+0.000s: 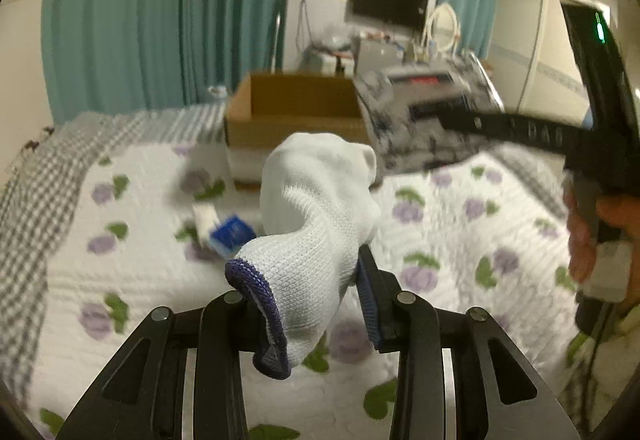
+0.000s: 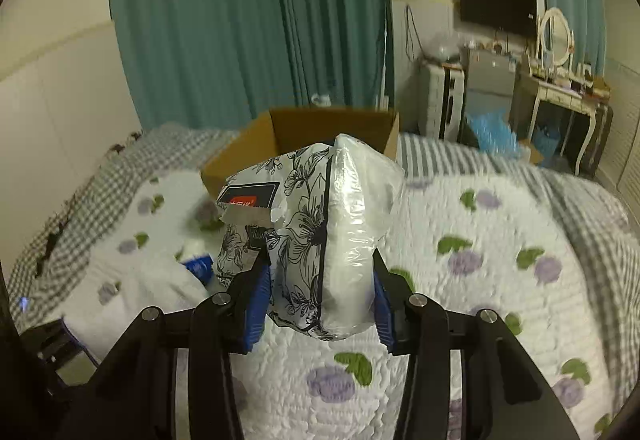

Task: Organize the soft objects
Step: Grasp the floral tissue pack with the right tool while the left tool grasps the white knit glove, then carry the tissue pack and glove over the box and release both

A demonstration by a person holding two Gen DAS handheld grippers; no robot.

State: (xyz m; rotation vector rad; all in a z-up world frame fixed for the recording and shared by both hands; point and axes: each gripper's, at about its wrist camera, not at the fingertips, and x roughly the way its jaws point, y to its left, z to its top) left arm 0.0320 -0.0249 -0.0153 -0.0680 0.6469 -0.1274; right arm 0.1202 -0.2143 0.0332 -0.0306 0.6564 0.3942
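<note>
**Listener:** What am I holding right now?

**Me, on the remote rig:** My left gripper is pinching a white sock with a navy cuff. The cuff droops toward the camera; the sock's long axis runs up and away from the fingers, toe end pointing at the cardboard box. My right gripper is clamped on a soft tissue pack, floral print on one side and clear film on the other. It stands upright between the blue pads, long axis vertical.

**Listener:** And where does the box lie?

**Me:** Straight ahead of both grippers, open side up, toward the far edge of the bed, where the flowered quilt meets a gingham sheet. Both items hang above the quilt, short of the box. I judge the right hand nearer: in the left view the tissue pack is already beside the box's right wall, blurred with motion, and ahead of the sock.

**Listener:** Does one camera show something the other misses?

**Me:** Yes. The left view shows the person's right hand gripping the other tool's handle; the right view never shows the left gripper or the sock. Both show a small blue-and-white packet on the quilt, left of centre, not yet collected. Only the right view shows the dressing table with its oval mirror.
</note>
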